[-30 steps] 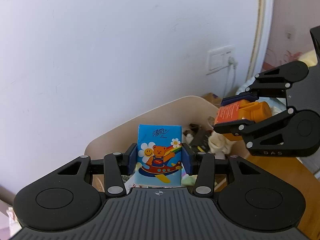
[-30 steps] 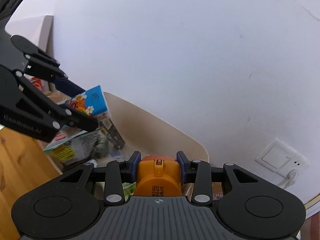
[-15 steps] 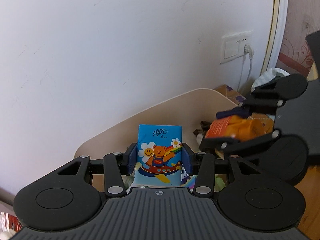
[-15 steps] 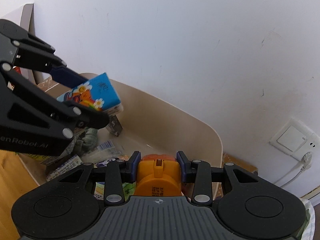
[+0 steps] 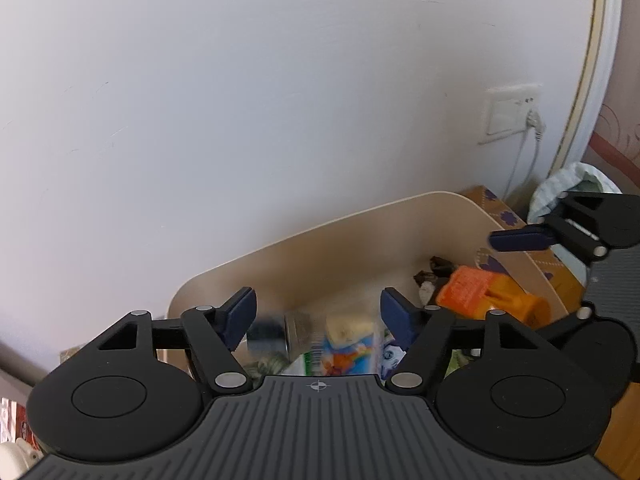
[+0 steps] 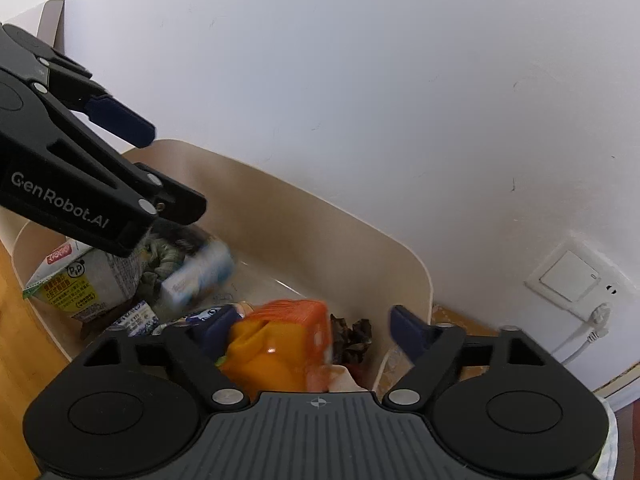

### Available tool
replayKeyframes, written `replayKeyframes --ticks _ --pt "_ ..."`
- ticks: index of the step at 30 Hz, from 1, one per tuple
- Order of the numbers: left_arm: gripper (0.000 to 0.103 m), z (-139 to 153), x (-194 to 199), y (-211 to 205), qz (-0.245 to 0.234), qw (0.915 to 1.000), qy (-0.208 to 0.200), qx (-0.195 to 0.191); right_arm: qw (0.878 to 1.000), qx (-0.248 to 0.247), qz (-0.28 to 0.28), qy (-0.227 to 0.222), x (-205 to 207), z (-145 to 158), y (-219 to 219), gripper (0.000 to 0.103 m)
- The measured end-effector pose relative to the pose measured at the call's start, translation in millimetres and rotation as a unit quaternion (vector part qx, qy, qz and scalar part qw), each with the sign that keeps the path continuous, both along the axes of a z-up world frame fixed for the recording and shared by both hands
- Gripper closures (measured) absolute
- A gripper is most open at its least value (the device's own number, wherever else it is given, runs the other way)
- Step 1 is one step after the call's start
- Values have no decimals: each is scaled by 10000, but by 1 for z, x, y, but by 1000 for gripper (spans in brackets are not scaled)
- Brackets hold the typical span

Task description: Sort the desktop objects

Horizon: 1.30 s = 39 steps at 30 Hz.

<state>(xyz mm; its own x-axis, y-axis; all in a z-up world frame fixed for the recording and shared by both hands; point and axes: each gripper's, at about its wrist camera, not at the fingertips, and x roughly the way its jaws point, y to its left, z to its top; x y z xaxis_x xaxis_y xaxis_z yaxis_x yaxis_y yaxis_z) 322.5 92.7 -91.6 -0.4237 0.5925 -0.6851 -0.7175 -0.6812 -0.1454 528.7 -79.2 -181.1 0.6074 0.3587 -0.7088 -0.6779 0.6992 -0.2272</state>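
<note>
Bottle [image 6: 276,344] lies between right tool's [image 6: 308,326] opening jaws.

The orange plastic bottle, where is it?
The orange plastic bottle lies in the beige bin, below the right gripper whose jaws are opening, beside dark crumpled wrappers.

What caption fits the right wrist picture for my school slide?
Right claw opening, orange bottle dropping blurred into the beige bin; left claw above a falling tissue pack.

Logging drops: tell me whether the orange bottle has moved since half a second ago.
Yes. The orange bottle has left the right gripper, whose jaws are opening, and dropped lower inside the beige bin.
</note>
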Motion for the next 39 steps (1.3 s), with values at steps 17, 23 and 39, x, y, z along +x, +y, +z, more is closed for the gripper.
replayKeyframes --ticks 17,23,39 --pt "25 4 8 -34 215 9997 68 -29 9993 154 -239 -227 -21 33 -11 0" --pt "25 11 20 -43 193 9997 59 119 9981 304 -517 -117 -41 41 -15 0" --pt "20 42 79 -83 288 9987 -222 344 9916 771 -970 369 -121 84 -68 0"
